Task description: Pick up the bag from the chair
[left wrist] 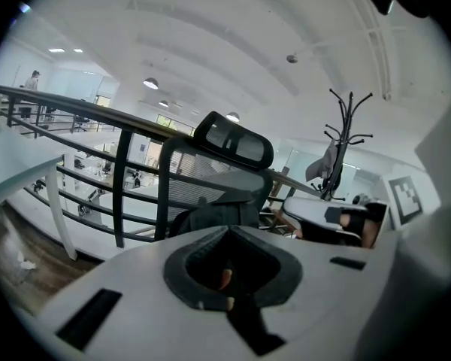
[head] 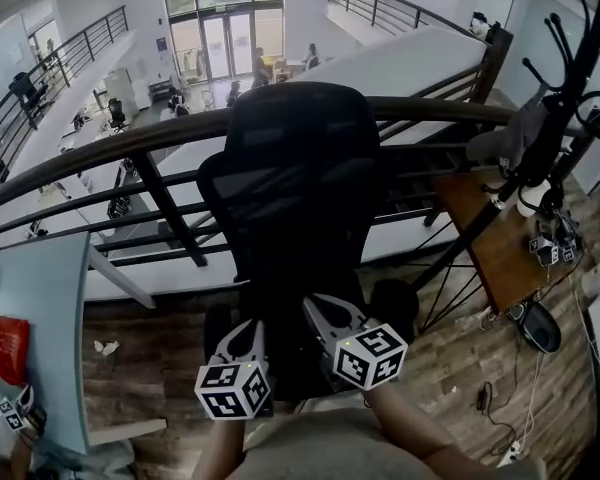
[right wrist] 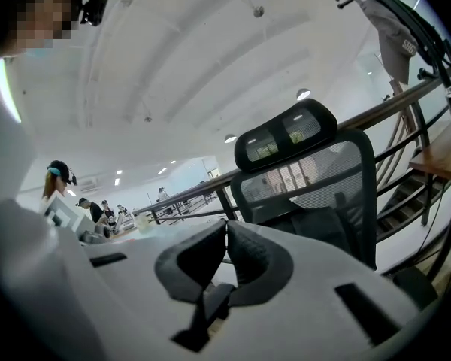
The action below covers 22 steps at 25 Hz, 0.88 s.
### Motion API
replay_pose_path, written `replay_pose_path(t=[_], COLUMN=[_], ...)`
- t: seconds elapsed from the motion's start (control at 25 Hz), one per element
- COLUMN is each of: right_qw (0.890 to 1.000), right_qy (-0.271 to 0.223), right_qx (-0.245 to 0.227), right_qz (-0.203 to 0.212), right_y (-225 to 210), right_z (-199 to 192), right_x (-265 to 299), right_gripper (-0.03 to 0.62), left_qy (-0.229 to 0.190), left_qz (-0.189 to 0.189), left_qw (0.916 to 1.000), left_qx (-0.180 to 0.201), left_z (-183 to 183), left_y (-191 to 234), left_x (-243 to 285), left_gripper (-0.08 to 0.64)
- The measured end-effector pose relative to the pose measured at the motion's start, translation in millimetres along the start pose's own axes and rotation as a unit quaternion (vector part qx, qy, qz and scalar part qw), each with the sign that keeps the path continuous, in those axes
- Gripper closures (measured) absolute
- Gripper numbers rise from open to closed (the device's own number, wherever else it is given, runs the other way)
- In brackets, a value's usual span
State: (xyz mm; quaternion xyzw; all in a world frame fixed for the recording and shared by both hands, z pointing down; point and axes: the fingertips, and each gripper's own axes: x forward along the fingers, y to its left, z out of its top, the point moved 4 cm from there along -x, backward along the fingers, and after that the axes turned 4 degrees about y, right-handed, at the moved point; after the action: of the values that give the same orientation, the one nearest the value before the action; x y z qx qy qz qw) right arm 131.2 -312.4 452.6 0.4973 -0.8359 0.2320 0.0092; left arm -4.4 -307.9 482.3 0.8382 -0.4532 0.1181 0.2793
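Facing the chair [head: 290, 178] with jaws closed and empty, the left gripper [left wrist: 227, 230] and right gripper [right wrist: 226, 224] must open to take the bag [left wrist: 210, 216], dark and probably soft, by its upper edge.

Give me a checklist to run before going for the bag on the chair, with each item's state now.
1. The bag is on the office chair: ok, in front of its mesh back.
2. The left gripper is empty: ok, nothing between its fingers.
3. The right gripper is empty: ok.
4. Fingers open for a grasp: not ok, both pairs are shut.
5. Strap or handle to grab: cannot tell, the bag shows only as a dark lump.
6. Both grippers point at the chair: ok.
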Motion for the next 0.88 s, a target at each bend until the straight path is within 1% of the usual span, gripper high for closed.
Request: replay_pose_path(t=[0.12, 0.2, 0.24, 0.28, 0.32, 0.4, 0.6, 0.88], right_qw=[0.999, 0.998, 0.997, 0.996, 0.995, 0.992, 0.989, 0.987], right_qy=[0.003, 0.005, 0.005, 0.004, 0.001, -0.004, -0.005, 0.006], right_qx=[0.018, 0.031, 0.04, 0.05, 0.06, 0.078, 0.109, 0.124], right_qz=[0.026, 0.051, 0.064, 0.075, 0.085, 0.098, 0.1, 0.104], right_y=[-11.4, -18.0, -21.3, -24.6, -28.2, -36.8, -60.0, -77.1], right_z=[-0.9, -2.0, -2.6, -3.0, -3.3, -3.9, -8.7, -10.7], right_x=[12.0, 20.6, 25.4, 30.4, 35.6, 45.9, 68.3, 95.6], right_gripper=[0.591, 0.589, 0.56, 0.497, 0.456, 0.43, 0.41, 0.402], left_qy=[-0.002, -0.003, -0.004, -0.005, -0.006, -0.008, -0.014, -0.017], left_qz=[0.014, 0.023, 0.028, 0.033, 0.038, 0.048, 0.076, 0.114], left_qw=[0.9999, 0.9997, 0.9995, 0.9994, 0.9992, 0.9987, 0.9965, 0.9922], left_qx=[-0.006, -0.009, -0.011, -0.012, -0.014, -0.018, -0.03, -0.046], left_z=[0.2, 0.4, 0.5, 0.5, 0.4, 0.3, 0.0, 6.8], left_y=[2.1, 3.0, 3.5, 4.4, 5.7, 8.7, 19.1, 35.2], left_x=[7.3, 12.4, 14.8, 17.0, 18.9, 22.3, 25.2, 24.4], left_gripper=[0.555, 0.555, 0.555, 0.555, 0.555, 0.555, 0.555, 0.555])
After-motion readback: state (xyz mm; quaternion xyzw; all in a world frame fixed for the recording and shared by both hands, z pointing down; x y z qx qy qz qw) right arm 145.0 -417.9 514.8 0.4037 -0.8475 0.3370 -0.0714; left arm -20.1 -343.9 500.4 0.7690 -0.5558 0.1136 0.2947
